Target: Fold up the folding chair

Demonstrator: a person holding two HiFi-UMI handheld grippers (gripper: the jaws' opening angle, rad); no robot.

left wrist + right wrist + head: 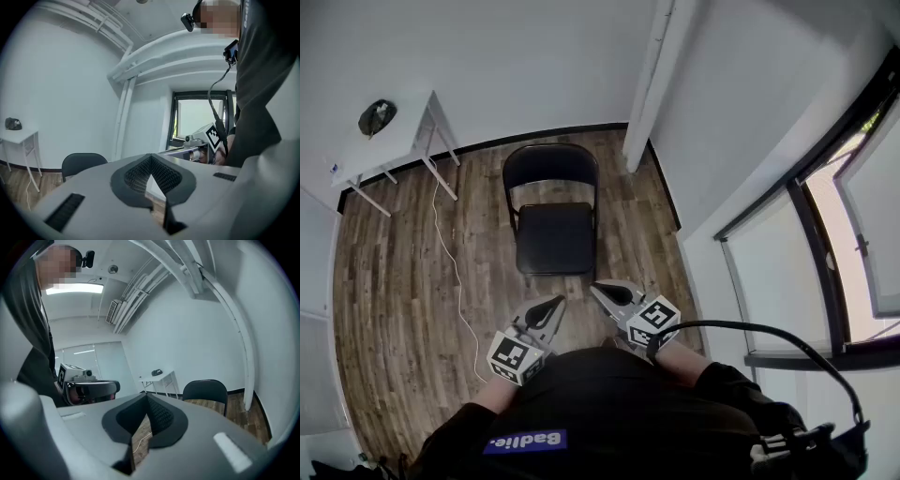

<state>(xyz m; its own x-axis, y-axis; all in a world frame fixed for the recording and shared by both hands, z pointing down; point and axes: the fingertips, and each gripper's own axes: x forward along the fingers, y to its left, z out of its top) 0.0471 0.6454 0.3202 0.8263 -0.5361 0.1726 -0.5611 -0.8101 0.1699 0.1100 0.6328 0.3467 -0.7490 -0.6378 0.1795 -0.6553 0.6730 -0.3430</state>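
A black folding chair (pixel 551 211) stands unfolded on the wood floor, seat toward me and backrest toward the far wall. My left gripper (pixel 553 304) and right gripper (pixel 602 290) hover side by side just short of the seat's front edge, both shut and holding nothing. In the left gripper view the shut jaws (pixel 151 157) fill the foreground, with the chair's backrest (pixel 84 161) behind on the left. In the right gripper view the shut jaws (pixel 145 397) point past the backrest (pixel 206 389) on the right. Neither gripper touches the chair.
A white table (pixel 389 136) with a dark object (pixel 377 116) on it stands at the back left. A white cable (pixel 455 272) runs along the floor left of the chair. A white pillar (pixel 652 84) rises behind the chair on the right, windows (pixel 787 253) beyond.
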